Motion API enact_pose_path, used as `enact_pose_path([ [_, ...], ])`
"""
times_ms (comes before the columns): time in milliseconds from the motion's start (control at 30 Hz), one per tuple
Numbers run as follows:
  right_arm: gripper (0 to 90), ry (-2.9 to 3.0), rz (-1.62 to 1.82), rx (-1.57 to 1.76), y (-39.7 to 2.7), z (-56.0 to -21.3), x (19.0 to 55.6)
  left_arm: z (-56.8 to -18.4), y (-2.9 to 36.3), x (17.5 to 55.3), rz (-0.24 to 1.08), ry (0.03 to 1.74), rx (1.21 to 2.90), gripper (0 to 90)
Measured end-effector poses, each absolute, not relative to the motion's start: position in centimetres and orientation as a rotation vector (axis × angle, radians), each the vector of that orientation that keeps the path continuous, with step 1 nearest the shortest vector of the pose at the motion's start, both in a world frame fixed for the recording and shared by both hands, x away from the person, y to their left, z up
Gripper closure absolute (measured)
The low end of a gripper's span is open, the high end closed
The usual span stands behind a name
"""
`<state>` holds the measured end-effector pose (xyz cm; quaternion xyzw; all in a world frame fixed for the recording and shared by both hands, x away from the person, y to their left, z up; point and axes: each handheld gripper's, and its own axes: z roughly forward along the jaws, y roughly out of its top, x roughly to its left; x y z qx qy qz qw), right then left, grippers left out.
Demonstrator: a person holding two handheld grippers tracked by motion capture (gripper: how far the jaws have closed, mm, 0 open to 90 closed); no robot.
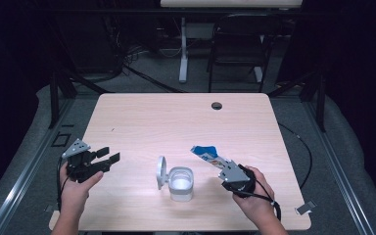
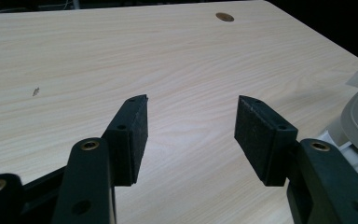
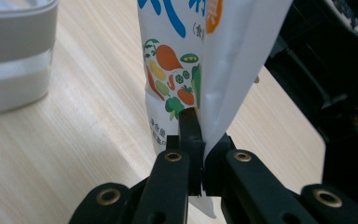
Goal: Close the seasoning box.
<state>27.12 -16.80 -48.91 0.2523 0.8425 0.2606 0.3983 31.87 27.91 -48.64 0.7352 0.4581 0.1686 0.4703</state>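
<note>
Carrying a seasoning packet (image 1: 206, 152) toward the open container (image 1: 180, 183).
Right hand-held gripper (image 1: 223, 165) clamps the packet; left hand-held gripper (image 1: 108, 154) waits, jaws apart. Next, probably tipping over the container.

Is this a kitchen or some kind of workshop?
Probably a recording lab, not a kitchen: a bare wooden table with a cable hole, a dark frame around it, cables on the grey floor and a folding chair behind.

A white packet (image 1: 206, 153) printed with blue lettering and small pictures of vegetables hangs pinched at one edge, tilted up and away over the table. Its far end is blue and crumpled. Near it stands a clear container (image 1: 181, 183), its round lid (image 1: 161, 172) swung open, upright.
</note>
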Motion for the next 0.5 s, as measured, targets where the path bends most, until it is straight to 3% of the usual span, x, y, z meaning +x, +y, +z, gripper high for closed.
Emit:
enact_pose_path([
  [500,89.6,2.045,0.931,0.941,-18.4,-50.5,28.6,-48.5,27.9,31.7,0.417,1.115,1.803,44.6],
])
